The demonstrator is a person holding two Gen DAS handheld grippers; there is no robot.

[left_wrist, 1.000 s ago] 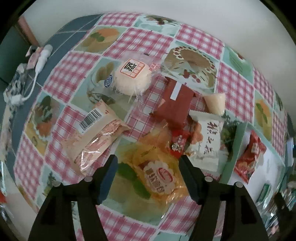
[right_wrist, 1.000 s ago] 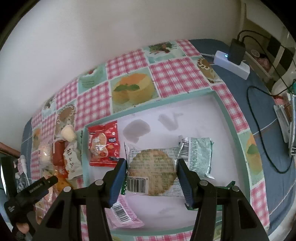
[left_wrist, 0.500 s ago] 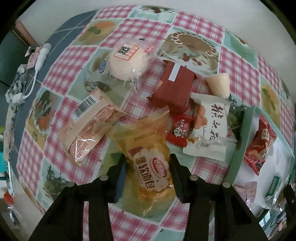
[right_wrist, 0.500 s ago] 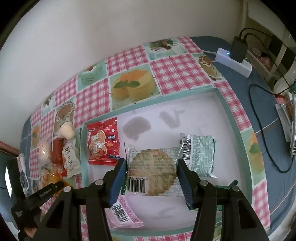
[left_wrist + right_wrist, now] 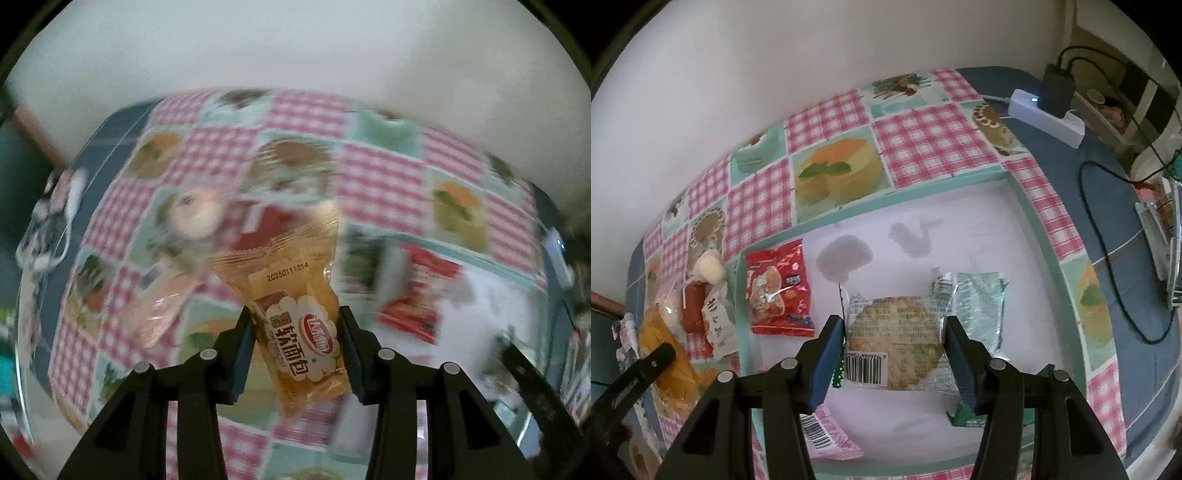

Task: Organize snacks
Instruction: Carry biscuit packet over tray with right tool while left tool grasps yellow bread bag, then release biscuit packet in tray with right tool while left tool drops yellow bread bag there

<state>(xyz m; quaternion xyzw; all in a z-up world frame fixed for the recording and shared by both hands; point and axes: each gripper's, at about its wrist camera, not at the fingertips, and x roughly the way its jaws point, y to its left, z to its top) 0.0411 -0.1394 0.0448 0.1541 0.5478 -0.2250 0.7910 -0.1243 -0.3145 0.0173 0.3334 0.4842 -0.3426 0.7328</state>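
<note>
My left gripper (image 5: 295, 317) is shut on a yellow soft-bread packet (image 5: 291, 291) and holds it above the checked tablecloth; the scene behind it is motion-blurred. My right gripper (image 5: 893, 326) hangs over the white tray with a teal rim (image 5: 897, 197). It is shut on a clear packet with a round cracker (image 5: 894, 343). In the tray lie a red snack packet (image 5: 777, 291), a pale green packet (image 5: 979, 306) and a pink barcoded packet (image 5: 827, 435). Left of the tray sit a white packet (image 5: 716, 325), a dark red packet (image 5: 692, 310) and a cream jelly cup (image 5: 709, 267).
A white power strip (image 5: 1047, 114) with a black charger and trailing cables (image 5: 1108, 266) lies on the blue surface right of the tray. A white wall runs close behind the table. A small dark green packet (image 5: 964, 417) sits at the tray's near edge.
My left gripper shut on the yellow bread packet, lifted it off the cloth and swung right toward the tray. My right gripper and its cracker packet stayed put.
</note>
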